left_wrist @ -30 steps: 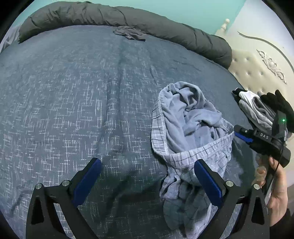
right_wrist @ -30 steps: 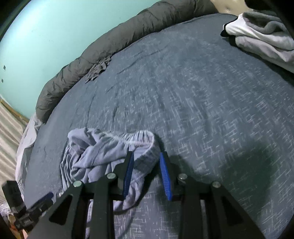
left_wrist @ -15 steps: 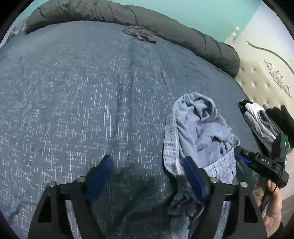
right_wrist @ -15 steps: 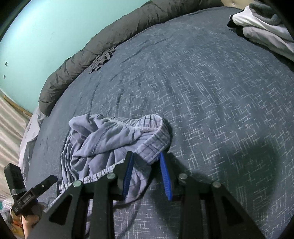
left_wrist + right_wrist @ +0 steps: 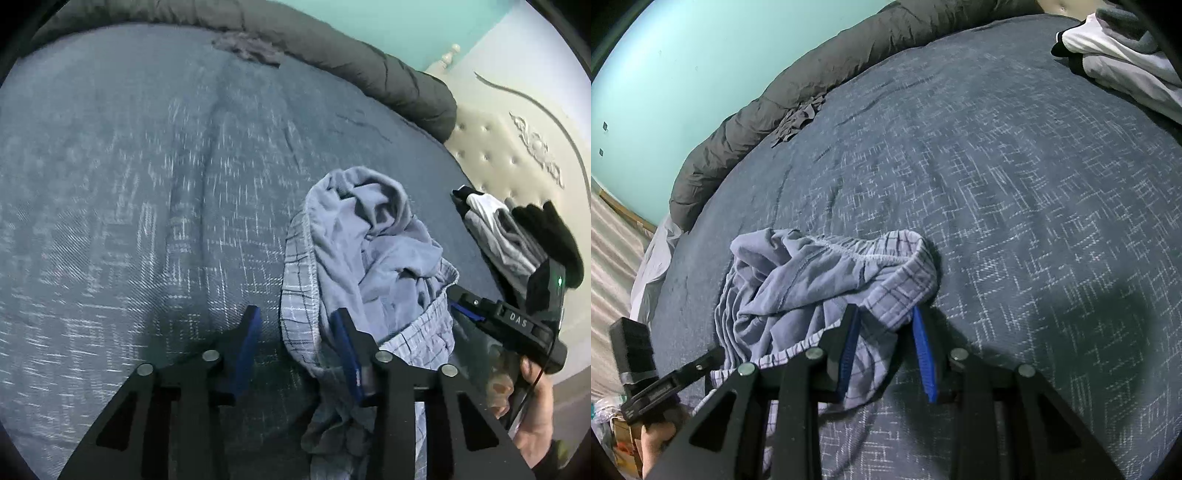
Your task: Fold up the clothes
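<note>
Compared with a second ago, the left claw (image 5: 299, 339) has drawn its blue pads much closer together and slid up to the near left edge of the shorts (image 5: 365, 266); its jaws have just been closing. In the left wrist view the checked waistband hangs between the two pads, the right pad tucked into the fabric folds, but a gap shows beside the left pad, so I cannot tell whether the cloth is pinched yet.

The right claw (image 5: 886, 339) has kept its narrow spread. In the right wrist view a fold of the waistband corner dips between its blue ribbed pads, which look to be pinching it.

The shorts lie crumpled on the bed (image 5: 147, 221), in the lower right of the left wrist view and the lower left of the right wrist view. They are soft, pale grey-blue cloth with a thin dark check on the outside and a plain inner face, with a gathered, stitched elastic waistband. In the right wrist view the waistband runs roughly left to right across the frame, its opening facing the camera, and the rest bunches toward the lower left. In the left wrist view the long axis runs from the lower middle up toward the centre.

The bed cover is dark blue-grey weave flecked with short white lines. A rolled dark quilt (image 5: 775, 103) curves along its far edge, and a stack of folded clothes (image 5: 1123, 59) sits in the upper right of the right wrist view. A hand (image 5: 532, 417) holds the right tool at the lower right of the left wrist view.
</note>
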